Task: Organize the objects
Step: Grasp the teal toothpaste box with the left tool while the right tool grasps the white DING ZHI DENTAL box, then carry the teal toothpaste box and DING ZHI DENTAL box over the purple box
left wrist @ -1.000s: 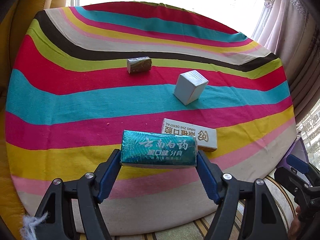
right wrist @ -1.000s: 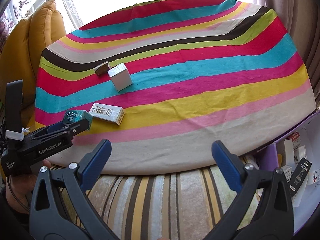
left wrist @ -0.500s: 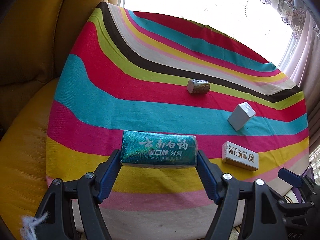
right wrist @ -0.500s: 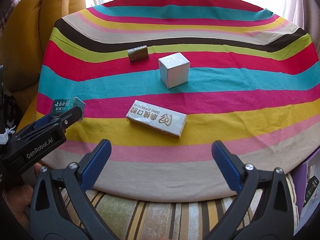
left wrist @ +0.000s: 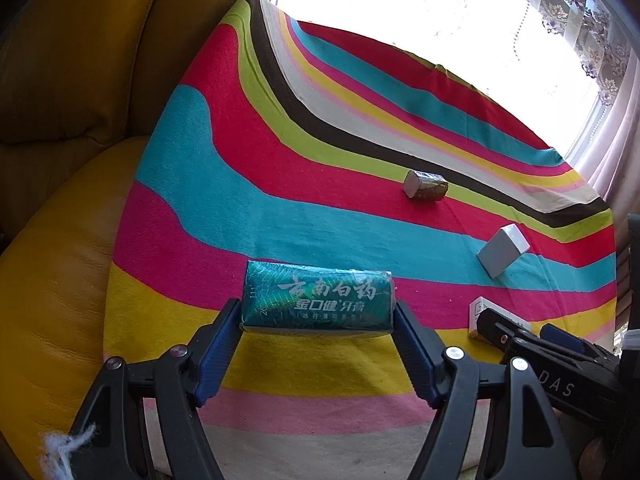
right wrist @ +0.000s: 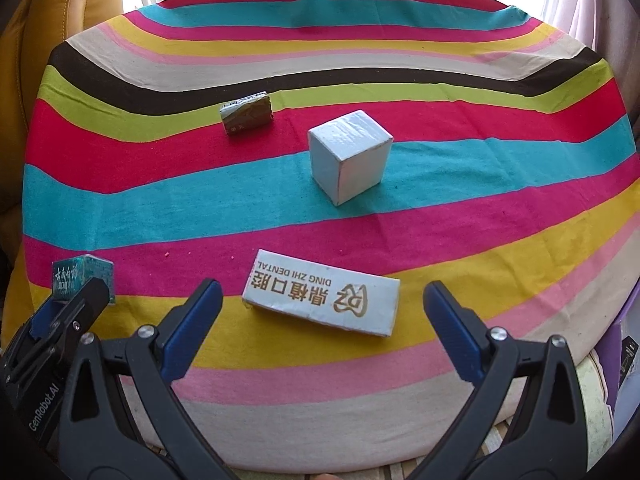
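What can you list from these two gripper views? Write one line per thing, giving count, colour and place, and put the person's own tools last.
Striped cloth: one, many colours, spread over the round surface.
Toothpaste box: one, teal with white lettering, clamped between the left gripper's pads at the cloth's left side.
Dental box: one, white with gold lettering, lying flat on the yellow and pink stripes nearest the right gripper.
Cube box: one, pale blue-white, standing mid-cloth on the teal stripe.
Small packet: one, brown-green with a white end, farther back on the red stripe.
Armchair: one, mustard yellow, left of the cloth.
Left gripper: one, black with blue pads, shut on the toothpaste box.
Right gripper: one, black with blue pads, open before the dental box.
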Tool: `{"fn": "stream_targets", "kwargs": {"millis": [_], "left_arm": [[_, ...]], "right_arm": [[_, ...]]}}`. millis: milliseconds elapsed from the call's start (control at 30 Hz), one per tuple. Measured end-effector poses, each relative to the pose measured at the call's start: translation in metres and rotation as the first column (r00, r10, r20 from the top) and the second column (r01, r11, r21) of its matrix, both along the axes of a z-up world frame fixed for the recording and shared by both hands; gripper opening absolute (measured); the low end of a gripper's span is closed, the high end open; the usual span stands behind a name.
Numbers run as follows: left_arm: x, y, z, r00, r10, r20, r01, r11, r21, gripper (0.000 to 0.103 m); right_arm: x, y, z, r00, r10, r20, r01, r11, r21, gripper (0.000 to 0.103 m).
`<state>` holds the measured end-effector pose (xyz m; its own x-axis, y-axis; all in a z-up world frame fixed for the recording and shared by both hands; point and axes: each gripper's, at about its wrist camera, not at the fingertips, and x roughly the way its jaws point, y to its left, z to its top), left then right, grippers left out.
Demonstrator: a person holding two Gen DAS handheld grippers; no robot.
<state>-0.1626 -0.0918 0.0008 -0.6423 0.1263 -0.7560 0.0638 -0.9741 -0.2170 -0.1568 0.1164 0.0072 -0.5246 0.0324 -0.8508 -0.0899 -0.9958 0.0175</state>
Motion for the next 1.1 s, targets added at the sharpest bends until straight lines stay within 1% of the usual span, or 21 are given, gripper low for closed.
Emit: {"fn": "stream_targets", "kwargs": {"millis": [167, 233, 267, 667, 900, 1100], "left_arm": [[0.001, 0.001, 0.000, 1.000, -0.004, -0.003, 0.004, 1.000, -0.007, 0.074], [0.002, 0.002, 0.000, 1.000, -0.004, -0.006, 0.004, 1.000, -0.014, 0.074], [0.002, 0.003, 0.001, 1.000, -0.005, -0.007, 0.005, 1.000, -0.018, 0.074], [0.009, 0.020, 0.012, 0.999, -0.041, -0.024, 0.040, 0.998, -0.054, 0.074], [0.016, 0.046, 0.020, 0.995, -0.098, -0.029, 0.095, 0.992, -0.081, 0.074], [0.025, 0.076, 0.027, 0.987, -0.155, -0.033, 0.151, 0.983, -0.105, 0.074]], "right_arm": [[-0.006, 0.000, -0.007, 1.000, -0.023, 0.018, 0.023, 1.000, 0.006, 0.101], [-0.007, 0.001, -0.010, 0.999, -0.027, 0.027, 0.027, 1.000, 0.006, 0.093], [-0.007, 0.001, -0.011, 0.999, -0.025, 0.034, 0.025, 1.000, 0.005, 0.086], [0.003, 0.018, -0.003, 1.000, -0.026, 0.011, 0.026, 1.000, -0.011, 0.086], [0.017, 0.041, 0.007, 0.999, -0.035, -0.020, 0.035, 0.999, -0.013, 0.086], [0.033, 0.068, 0.018, 0.997, -0.065, -0.050, 0.064, 0.998, -0.021, 0.086]]}}
